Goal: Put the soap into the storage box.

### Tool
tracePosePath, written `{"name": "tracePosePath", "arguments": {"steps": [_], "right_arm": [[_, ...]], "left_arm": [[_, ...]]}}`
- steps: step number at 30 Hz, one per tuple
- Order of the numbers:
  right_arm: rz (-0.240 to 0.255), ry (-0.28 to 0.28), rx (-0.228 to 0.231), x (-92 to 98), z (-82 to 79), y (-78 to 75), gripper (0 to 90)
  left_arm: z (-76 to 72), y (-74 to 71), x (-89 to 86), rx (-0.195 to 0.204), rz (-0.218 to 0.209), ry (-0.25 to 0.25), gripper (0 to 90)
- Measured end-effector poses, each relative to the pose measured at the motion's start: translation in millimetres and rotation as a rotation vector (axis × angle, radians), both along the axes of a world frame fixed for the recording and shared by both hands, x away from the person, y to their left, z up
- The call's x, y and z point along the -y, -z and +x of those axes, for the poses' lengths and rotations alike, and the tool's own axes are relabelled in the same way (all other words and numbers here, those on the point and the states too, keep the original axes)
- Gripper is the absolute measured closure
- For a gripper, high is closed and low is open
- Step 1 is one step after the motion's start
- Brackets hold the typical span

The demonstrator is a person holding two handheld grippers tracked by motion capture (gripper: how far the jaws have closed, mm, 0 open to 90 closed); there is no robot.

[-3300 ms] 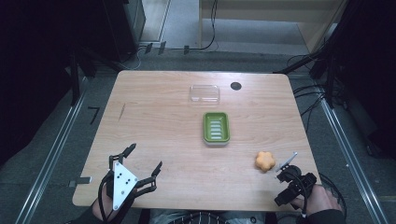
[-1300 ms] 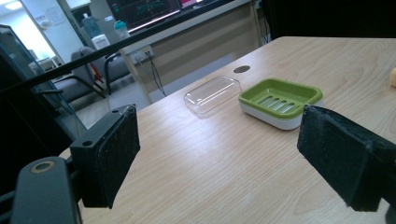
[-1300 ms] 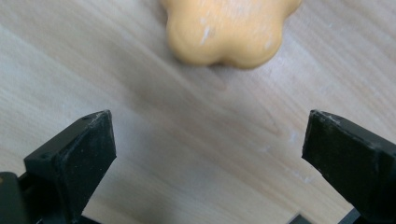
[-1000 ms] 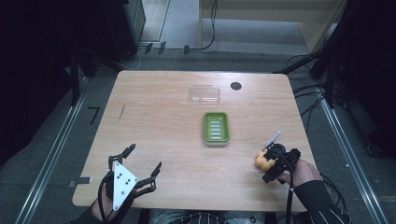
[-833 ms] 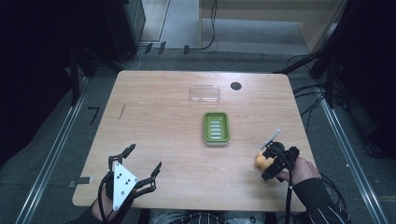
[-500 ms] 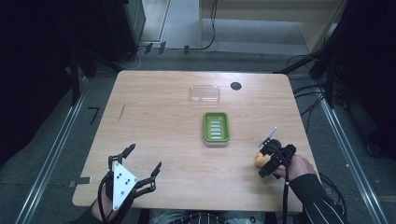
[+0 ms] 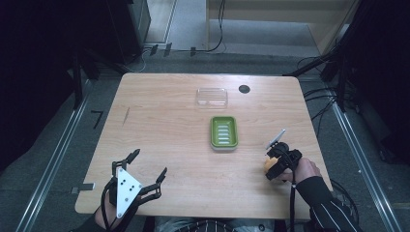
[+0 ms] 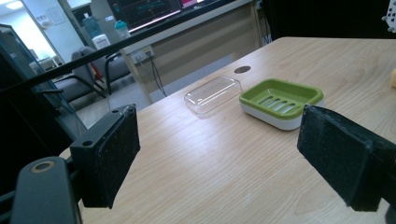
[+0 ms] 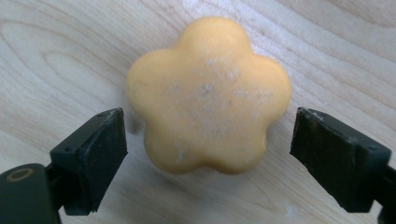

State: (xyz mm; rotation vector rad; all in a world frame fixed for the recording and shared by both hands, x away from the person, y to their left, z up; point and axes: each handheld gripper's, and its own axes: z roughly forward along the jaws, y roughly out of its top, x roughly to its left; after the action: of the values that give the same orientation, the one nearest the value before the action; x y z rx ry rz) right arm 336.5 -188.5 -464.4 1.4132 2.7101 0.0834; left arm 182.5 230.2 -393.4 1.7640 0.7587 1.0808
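Note:
An orange flower-shaped soap (image 9: 208, 95) lies flat on the wooden table (image 7: 169, 121), near its right edge; the high view shows a sliver of this soap (image 7: 267, 164). My right gripper (image 7: 273, 162) points straight down over it. In the right gripper view that gripper (image 9: 208, 163) is open, one jaw on each side of the soap, neither touching it. A green soap dish (image 7: 223, 132) sits mid-table, left of and beyond the soap. My left gripper (image 7: 145, 175) rests open at the front left of the table, nothing between its jaws.
A clear plastic lid (image 7: 212, 96) lies behind the green dish, and the left gripper view shows the lid (image 8: 212, 94) beside the dish (image 8: 280, 100). A dark round hole (image 7: 244, 89) sits at the table's back right. Black stands and cables ring the table.
My right gripper has moved forward and left from the table's front right corner and come down over the orange soap, jaws now straddling it. The left gripper has stayed put.

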Motion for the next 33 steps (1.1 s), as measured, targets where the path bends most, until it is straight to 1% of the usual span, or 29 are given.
{"name": "tracePosePath", "arguments": {"steps": [2,4,6,7,8,9,11,13,15,18,22,25,28,29,30,31,33], "right_arm": [[-0.004,0.005,0.004,-0.7,0.3,0.1,15.3],[-0.008,0.005,0.013,-0.4,0.4,-0.2,23.1],[-0.007,0.003,0.014,0.5,0.6,0.1,26.8],[-0.005,0.000,0.000,0.9,0.4,0.0,30.2],[-0.001,-0.001,0.000,0.9,0.2,0.9,31.1],[-0.002,0.005,-0.007,-0.1,-0.4,1.1,34.9],[-0.002,-0.002,-0.006,-0.7,-0.6,2.0,35.7],[-0.007,-0.008,-0.015,-0.9,-1.2,2.4,39.3],[-0.005,-0.002,-0.016,-0.6,-2.0,1.9,39.8],[-0.001,-0.005,-0.009,0.0,-2.3,2.3,40.0],[-0.009,-0.014,-0.004,-1.0,-3.7,1.6,40.2],[0.000,-0.021,0.001,0.7,-3.5,1.9,40.2],[-0.006,-0.020,0.003,-0.6,-4.4,1.3,40.2],[-0.004,-0.030,0.009,-0.4,-4.2,1.5,40.2],[-0.005,-0.024,0.009,-0.9,-4.7,0.7,40.2],[-0.005,-0.033,0.015,-0.8,-4.8,0.4,40.2],[-0.006,-0.033,0.020,-1.1,-5.4,-1.3,40.2]], "left_arm": [[-0.2,0.0,-0.1,0.000,-0.002,0.000,13.5],[-0.1,0.0,-0.3,0.002,-0.006,-0.003,13.5],[-0.2,0.0,-0.2,0.002,-0.006,-0.002,13.5],[-0.2,0.0,-0.2,0.001,-0.004,0.000,13.5],[-0.2,0.0,-0.2,0.002,-0.004,-0.001,13.5],[-0.2,0.0,-0.2,0.001,-0.004,-0.001,13.5],[-0.3,-0.1,-0.3,0.002,-0.006,-0.001,13.5],[-0.4,0.0,-0.2,0.002,-0.006,-0.002,13.5],[-0.4,-0.1,-0.2,0.003,-0.004,0.001,13.5],[-0.6,-0.1,-0.2,0.003,-0.005,0.000,13.5],[-0.6,-0.1,-0.3,0.004,-0.005,0.000,13.5],[-0.7,-0.1,-0.2,0.004,-0.005,0.001,13.5],[-0.5,-0.1,-0.1,0.003,-0.006,-0.001,13.5],[-0.5,0.0,-0.1,0.004,-0.007,-0.001,13.5],[-0.5,-0.1,-0.1,0.003,-0.007,-0.001,13.5],[-0.5,0.0,-0.2,0.004,-0.007,-0.001,13.5],[-0.6,-0.1,-0.3,0.004,-0.008,-0.001,13.5]]}}
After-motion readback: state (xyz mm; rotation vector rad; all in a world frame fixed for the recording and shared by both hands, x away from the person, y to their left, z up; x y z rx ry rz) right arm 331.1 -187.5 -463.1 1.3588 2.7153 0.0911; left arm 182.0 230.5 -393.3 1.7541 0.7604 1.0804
